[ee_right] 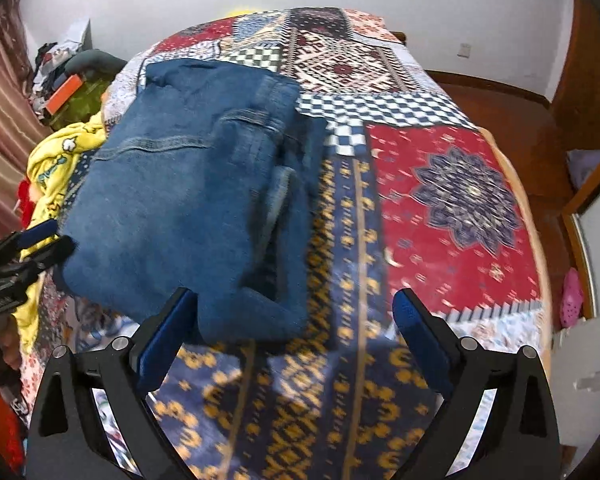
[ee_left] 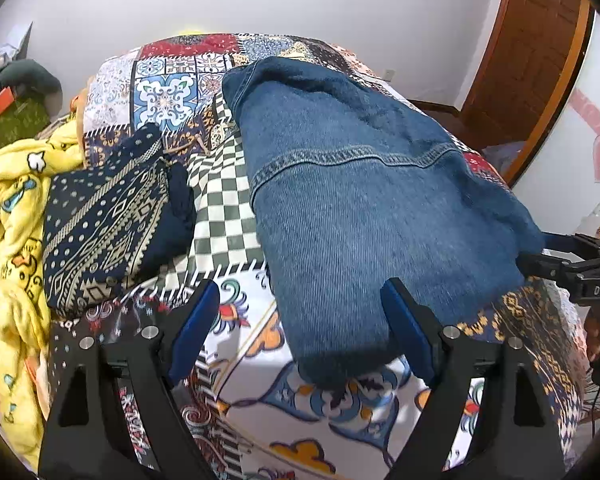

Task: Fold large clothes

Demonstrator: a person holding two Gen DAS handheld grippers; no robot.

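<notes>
A pair of blue jeans [ee_left: 364, 208] lies folded on the patchwork bedspread [ee_left: 168, 96]; it also shows in the right wrist view [ee_right: 196, 200], somewhat blurred. My left gripper [ee_left: 300, 312] is open, its fingers on either side of the jeans' near end, holding nothing. My right gripper [ee_right: 296, 320] is open and empty, just off the near right corner of the jeans. Each gripper shows at the edge of the other's view: the right one [ee_left: 572, 264] and the left one [ee_right: 24, 252].
A folded dark blue patterned garment [ee_left: 108, 224] lies left of the jeans. A yellow cartoon blanket [ee_left: 8, 208] is heaped at the bed's left edge. A wooden door [ee_left: 528, 48] stands at the right. Clutter and an orange box [ee_right: 64, 94] lie beyond the bed's left.
</notes>
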